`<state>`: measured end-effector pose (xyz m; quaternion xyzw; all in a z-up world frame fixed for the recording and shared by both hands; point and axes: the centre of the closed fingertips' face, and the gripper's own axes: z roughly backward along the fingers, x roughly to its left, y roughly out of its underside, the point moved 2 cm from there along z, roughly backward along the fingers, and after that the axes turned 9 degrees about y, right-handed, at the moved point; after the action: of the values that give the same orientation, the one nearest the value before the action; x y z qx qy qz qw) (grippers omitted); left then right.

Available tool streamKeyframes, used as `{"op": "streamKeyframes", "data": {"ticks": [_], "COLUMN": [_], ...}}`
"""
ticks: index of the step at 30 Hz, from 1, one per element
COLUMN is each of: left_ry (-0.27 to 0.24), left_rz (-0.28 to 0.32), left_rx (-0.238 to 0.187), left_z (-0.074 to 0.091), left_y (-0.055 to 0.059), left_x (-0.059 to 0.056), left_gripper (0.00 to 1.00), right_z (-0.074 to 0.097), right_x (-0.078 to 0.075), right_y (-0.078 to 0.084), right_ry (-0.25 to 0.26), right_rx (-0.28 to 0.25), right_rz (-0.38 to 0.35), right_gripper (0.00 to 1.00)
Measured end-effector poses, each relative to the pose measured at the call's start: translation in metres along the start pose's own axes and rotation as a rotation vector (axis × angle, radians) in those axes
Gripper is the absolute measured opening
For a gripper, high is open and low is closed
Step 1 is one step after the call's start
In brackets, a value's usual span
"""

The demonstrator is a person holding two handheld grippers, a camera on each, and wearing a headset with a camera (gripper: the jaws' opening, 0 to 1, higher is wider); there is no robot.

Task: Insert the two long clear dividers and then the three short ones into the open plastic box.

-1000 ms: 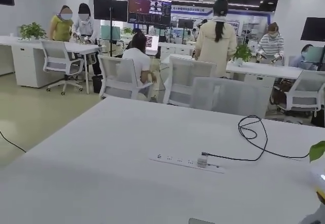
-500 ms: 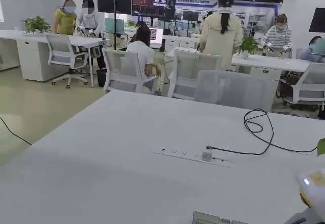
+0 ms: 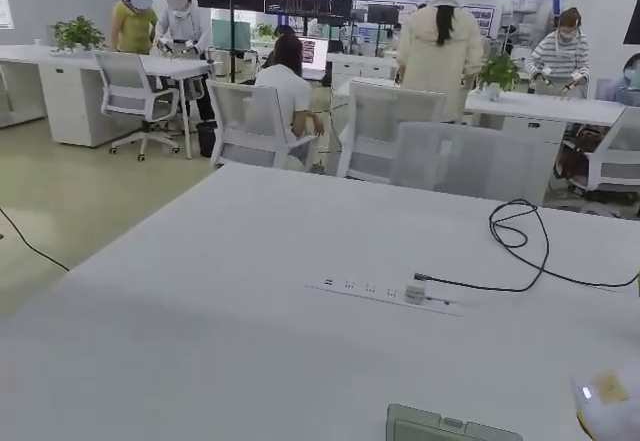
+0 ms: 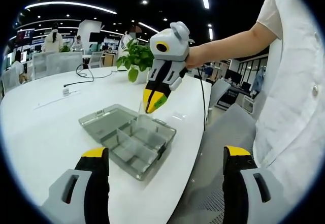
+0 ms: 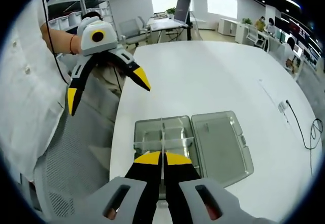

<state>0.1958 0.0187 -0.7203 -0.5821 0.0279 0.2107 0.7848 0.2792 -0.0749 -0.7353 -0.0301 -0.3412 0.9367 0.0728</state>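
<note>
Two hand-held grippers work at a white table (image 5: 213, 71). The right gripper (image 5: 162, 159), seen in its own view, has its yellow-tipped jaws pinched narrow on a clear divider (image 5: 162, 130). The divider is a thin, see-through plastic sheet held on edge, so it reads as a fine pale line. Its long axis points straight out from the jaws, parallel to the table edge nearest the person, and it sits over the box tray (image 5: 175, 132). I cannot tell whether its lower edge touches the tray.

The tray is translucent grey-green plastic and lies just inside that near table edge. Its lid (image 5: 219, 142) is folded flat open on the side toward the table's middle. A second clear strip (image 5: 147, 142) stands in the tray, at right angles to the held divider.

The left gripper (image 5: 109, 98) hangs in the air beyond the near edge, beside the person's white shirt. Its jaws are spread wide and hold nothing.

In the left gripper view a potted plant (image 4: 134, 61) stands near the table's far edge. In the head view a power strip (image 3: 375, 291) lies mid-table with a looped black cable (image 3: 520, 251) running from it, and people and office chairs are behind.
</note>
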Motion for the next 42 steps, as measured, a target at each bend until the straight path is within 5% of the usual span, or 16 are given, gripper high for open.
{"op": "streamKeyframes", "data": {"ticks": [17,25,42], "left_ry": [0.000,-0.002,0.000], "left_rz": [0.020,0.023,0.027], "left_rx": [-0.014,-0.017,-0.015], "left_z": [0.000,0.000,-0.001], "left_y": [0.001,0.002,0.003], "left_x": [0.001,0.001,0.000], "left_gripper": [0.94,0.95,0.97], "right_z": [-0.011,-0.019,-0.035], "right_x": [-0.002,0.007,0.006], "right_y": [0.011,0.008,0.013], "right_ry": [0.003,0.006,-0.005], "right_rx": [0.019,0.021,0.064], "right_rz": [0.011,0.129,0.139], "right_gripper": [0.03,0.02,0.03]}}
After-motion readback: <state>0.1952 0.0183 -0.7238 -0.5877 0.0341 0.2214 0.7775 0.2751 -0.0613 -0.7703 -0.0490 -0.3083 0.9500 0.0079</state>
